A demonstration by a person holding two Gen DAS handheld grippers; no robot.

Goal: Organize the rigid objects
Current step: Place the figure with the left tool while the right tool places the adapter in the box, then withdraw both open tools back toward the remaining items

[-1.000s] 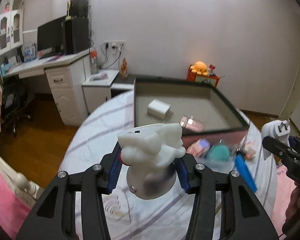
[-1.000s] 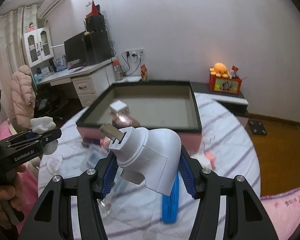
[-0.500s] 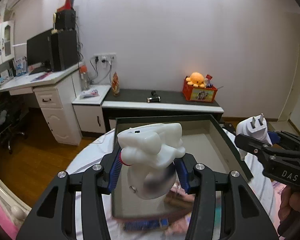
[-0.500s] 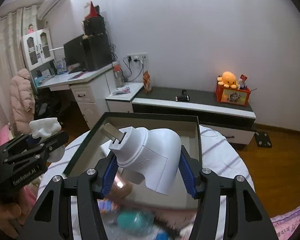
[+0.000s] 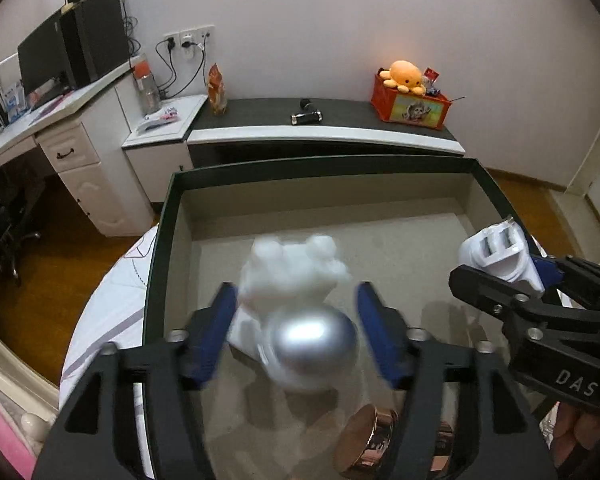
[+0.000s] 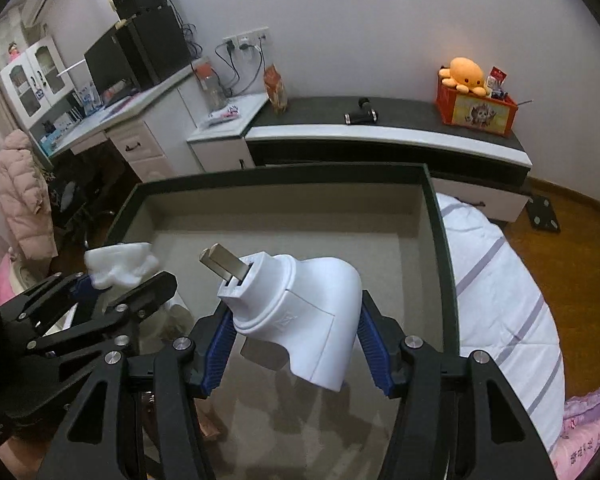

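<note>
White figurine (image 5: 296,280) between opening left gripper (image 5: 296,332)

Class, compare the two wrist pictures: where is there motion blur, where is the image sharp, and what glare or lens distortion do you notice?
Left wrist view: the white figurine and the left tongs, just opened, are smeared by motion blur, with glare on the figurine's silver base; the far wall stays sharp. Right wrist view: the white plug adapter in the right tongs is crisp. Both views: fisheye bends the box rim and darkens the corners.
</note>
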